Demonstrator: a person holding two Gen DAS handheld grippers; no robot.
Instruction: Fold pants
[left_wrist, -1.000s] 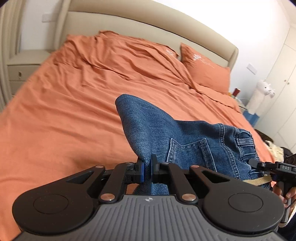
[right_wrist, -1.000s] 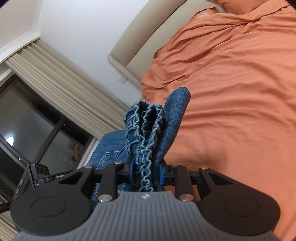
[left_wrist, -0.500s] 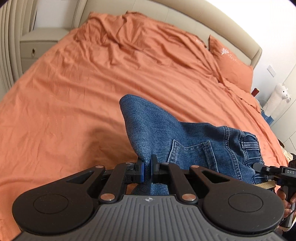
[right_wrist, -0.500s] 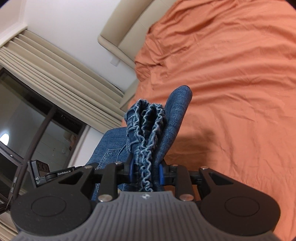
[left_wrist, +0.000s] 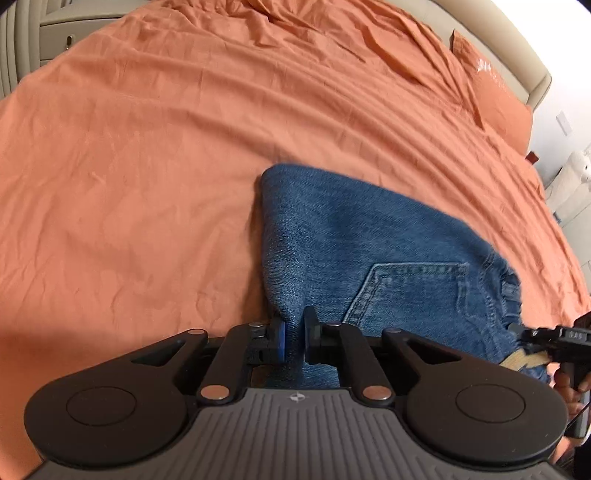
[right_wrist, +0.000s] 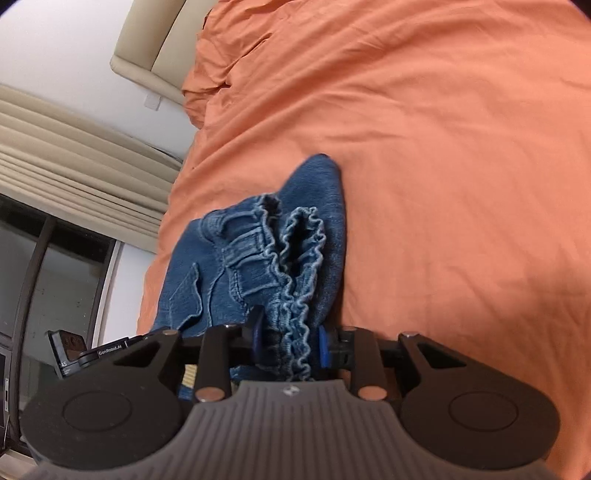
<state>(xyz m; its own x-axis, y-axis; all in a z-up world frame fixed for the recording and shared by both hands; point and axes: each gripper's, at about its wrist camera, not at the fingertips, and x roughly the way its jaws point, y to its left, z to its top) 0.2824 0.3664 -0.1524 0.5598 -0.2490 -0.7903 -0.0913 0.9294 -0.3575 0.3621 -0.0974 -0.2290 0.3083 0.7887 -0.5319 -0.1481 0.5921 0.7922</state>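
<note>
Folded blue denim pants (left_wrist: 351, 251) hang low over the orange bed sheet (left_wrist: 147, 166), back pocket showing. My left gripper (left_wrist: 293, 332) holds the folded edge; its jaws are opening, with denim still filling the narrow gap. In the right wrist view, my right gripper (right_wrist: 290, 338) is shut on the bunched elastic waistband of the pants (right_wrist: 229, 266), whose far fold touches the sheet (right_wrist: 461, 166). The right gripper's tip and a hand (left_wrist: 569, 384) show at the left wrist view's right edge.
A beige headboard (left_wrist: 532, 62) and an orange pillow (left_wrist: 491, 99) lie at the bed's far end. A nightstand (left_wrist: 74, 22) stands at the top left. Beige curtains (right_wrist: 74, 147) and a dark window (right_wrist: 55, 277) flank the bed.
Both grippers have dropped toward the bed with the pants. The denim now lies close on the sheet. The waistband has spread looser in the right gripper.
</note>
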